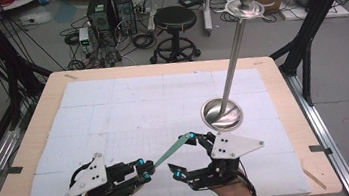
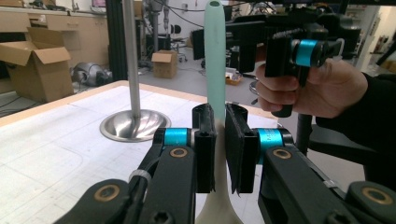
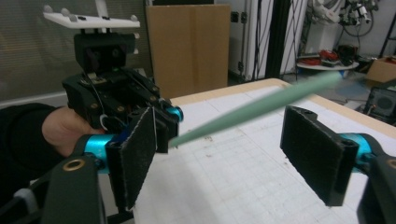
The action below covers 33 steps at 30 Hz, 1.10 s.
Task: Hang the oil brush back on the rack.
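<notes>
Left gripper [image 1: 146,172] clamped on green spatula [image 1: 171,150], right gripper [image 1: 185,153] wide open around spatula tip without contact, steel stand [image 1: 222,114] beyond, no legible writing

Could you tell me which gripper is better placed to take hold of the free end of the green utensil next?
The right gripper. Its fingers stand open on either side of the green utensil, while the left gripper is shut on the other end.
</notes>
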Tool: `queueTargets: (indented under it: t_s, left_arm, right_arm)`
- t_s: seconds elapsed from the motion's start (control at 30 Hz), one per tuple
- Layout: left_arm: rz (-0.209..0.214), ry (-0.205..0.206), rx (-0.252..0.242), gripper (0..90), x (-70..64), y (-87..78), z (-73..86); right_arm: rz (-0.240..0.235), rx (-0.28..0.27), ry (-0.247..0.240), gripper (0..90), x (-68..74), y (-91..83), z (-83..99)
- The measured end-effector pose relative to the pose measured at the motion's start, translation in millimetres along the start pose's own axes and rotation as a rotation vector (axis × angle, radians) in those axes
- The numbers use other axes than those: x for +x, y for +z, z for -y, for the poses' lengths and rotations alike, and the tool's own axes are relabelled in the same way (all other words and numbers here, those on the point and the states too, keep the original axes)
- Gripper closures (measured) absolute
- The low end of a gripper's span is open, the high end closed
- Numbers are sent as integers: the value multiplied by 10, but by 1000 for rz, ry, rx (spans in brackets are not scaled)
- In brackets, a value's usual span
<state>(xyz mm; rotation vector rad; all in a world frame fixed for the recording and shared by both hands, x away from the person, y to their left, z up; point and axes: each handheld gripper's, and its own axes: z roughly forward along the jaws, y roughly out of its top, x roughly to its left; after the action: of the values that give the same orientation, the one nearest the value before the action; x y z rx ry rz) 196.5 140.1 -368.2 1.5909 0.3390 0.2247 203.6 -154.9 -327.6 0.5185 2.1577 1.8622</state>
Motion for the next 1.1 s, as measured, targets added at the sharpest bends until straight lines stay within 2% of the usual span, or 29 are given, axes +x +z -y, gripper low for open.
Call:
queueTargets:
  t_s: [0.17,0.4,0.63,0.9,1.1]
  left_arm:
    - [12,3,-1,819,-3,2,3]
    - [14,0,14,819,-4,26,28]
    - [17,2,38,818,-35,66,45]
    - [25,6,50,818,-59,96,65]
    - [27,9,65,818,-68,124,97]
  right_arm:
    - [-32,2,-9,314,27,12,-9]
    - [-58,-11,9,391,24,21,-10]
    - [-67,-29,33,536,20,7,-15]
    - [-69,-48,88,736,-3,4,-10]
    - [-104,-44,151,795,2,30,-3]
